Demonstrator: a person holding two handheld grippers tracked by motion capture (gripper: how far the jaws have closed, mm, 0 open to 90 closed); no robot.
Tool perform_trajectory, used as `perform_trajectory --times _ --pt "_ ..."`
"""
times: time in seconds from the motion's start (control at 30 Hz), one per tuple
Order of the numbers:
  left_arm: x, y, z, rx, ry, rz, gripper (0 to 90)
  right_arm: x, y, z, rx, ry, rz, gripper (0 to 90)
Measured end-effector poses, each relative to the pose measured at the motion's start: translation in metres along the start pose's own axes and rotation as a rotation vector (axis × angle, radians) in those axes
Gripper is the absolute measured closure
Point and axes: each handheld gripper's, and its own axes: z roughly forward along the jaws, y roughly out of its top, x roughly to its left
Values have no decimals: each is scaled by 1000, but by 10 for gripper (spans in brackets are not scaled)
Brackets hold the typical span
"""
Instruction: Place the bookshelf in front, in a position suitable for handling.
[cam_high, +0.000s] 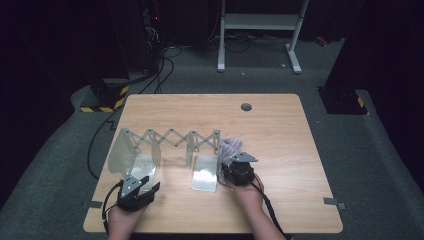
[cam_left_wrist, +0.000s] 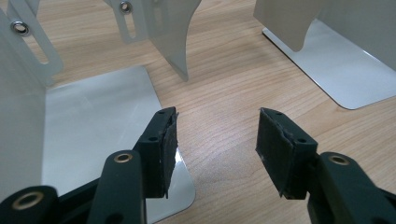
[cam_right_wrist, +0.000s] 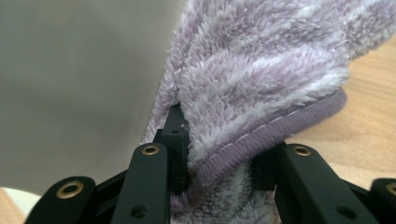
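The right hand-held gripper (cam_high: 233, 161) is clamping a fluffy lilac striped towel (cam_high: 230, 148), bunched up betw. its jaws; in the right gripper view the towel (cam_right_wrist: 261, 84) is bulging out past the pads, its stitched purple hem (cam_right_wrist: 275, 133) running across from one jaw to the other. The towel is sitting at the right end of the expanding metal rack (cam_high: 172, 140), touching the rack's last upright plate, approx. mid-bench (cam_high: 280, 130). It's too crumpled to give it a clear long axis; the bundle is standing up & away from the person, beyond the gripper. The rack itself is stretching left-right across the bench w/ its scissor links at the back.

The left hand-held gripper (cam_high: 145, 191) is resting low near the front-left edge, jaws apart w/ nothing betw. them, pointing toward the rack's left base plate (cam_left_wrist: 98, 116). One pad is hanging over that plate's corner.
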Motion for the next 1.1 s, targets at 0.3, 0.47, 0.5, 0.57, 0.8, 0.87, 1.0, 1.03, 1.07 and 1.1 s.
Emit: perform_trajectory --times 0.3,0.47,0.5,0.57,0.8,0.87,1.0,1.03,1.07,1.1 --pt "0 0 1 3 -4 -1 480 9 48 -63 -199 22 -29 655" --pt "-1 0 0 0 -4 -1 480 16 67 -90 -283 34 -57 655" --pt "-1 0 0 0 -3 -1 479 17 68 -91 -288 36 -59 655" --pt "-1 0 0 2 -3 -2 480 18 65 -88 -286 33 -55 655" --pt "0 0 0 0 -3 -4 478 10 34 -43 -172 39 2 661" --pt "1 0 -1 0 -4 -7 478 9 19 -21 -96 32 7 661" --pt "2 0 -1 -1 -5 -8 478 9 -7 8 0 17 8 661" --pt "2 0 -1 0 -6 -8 478 8 -9 8 -12 18 9 661" --pt "2 0 0 1 -6 -8 478 9 -9 8 -12 16 7 660" --pt "2 0 0 1 -7 -9 478 9 -9 7 -9 13 0 659"
